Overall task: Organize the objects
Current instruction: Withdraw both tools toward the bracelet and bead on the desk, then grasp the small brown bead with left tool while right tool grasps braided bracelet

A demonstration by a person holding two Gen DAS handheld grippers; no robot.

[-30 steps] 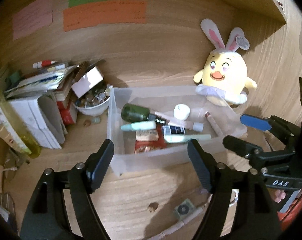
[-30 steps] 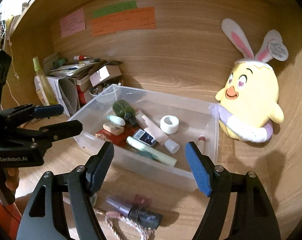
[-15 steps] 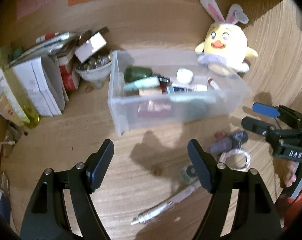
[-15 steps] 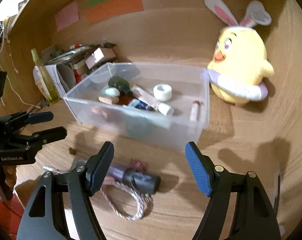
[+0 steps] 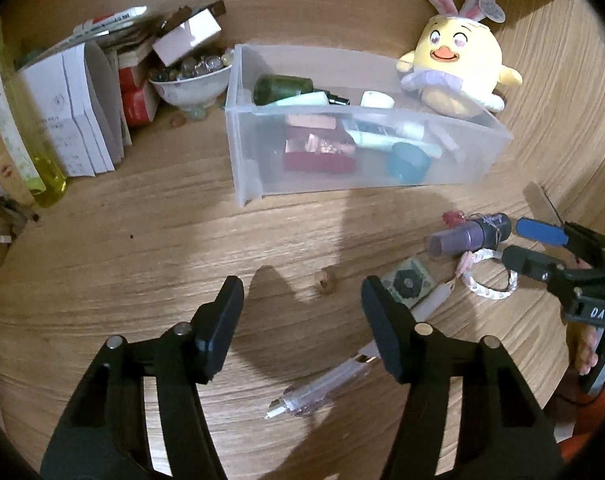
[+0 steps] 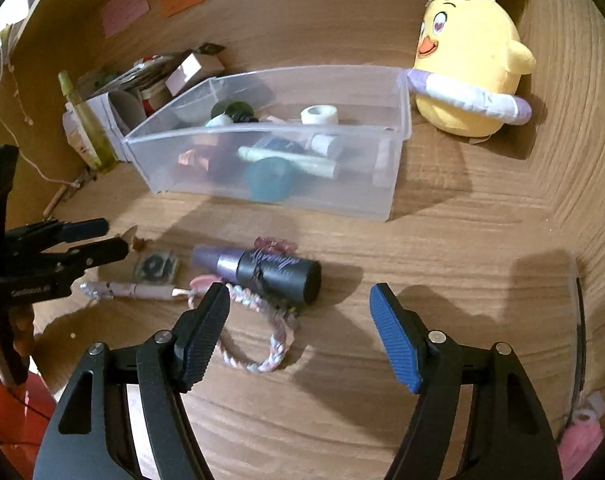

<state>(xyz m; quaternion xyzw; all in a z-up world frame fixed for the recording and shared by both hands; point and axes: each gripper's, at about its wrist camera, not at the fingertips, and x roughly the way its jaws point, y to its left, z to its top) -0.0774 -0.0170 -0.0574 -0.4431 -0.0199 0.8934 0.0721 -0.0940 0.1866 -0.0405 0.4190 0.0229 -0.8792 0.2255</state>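
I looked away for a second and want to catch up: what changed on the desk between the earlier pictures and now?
Both claws tipped down from the clear bin toward the loose things in front of it. The left claw now hangs above the pen, the right claw near the purple bottle and braided loop; both sets of jaws are closing, still empty. Bin, plush chick and loose items stayed put.

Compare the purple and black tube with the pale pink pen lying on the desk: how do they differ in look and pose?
The purple and black tube is thick and dark, while the pale pink pen is thin and light. The tube has a broad black cap; the pen ends in a clear, narrow part. The tube lies across the braided loop; the pen lies beside the small square item. Both lie flat on the wooden desk, outside the clear bin.
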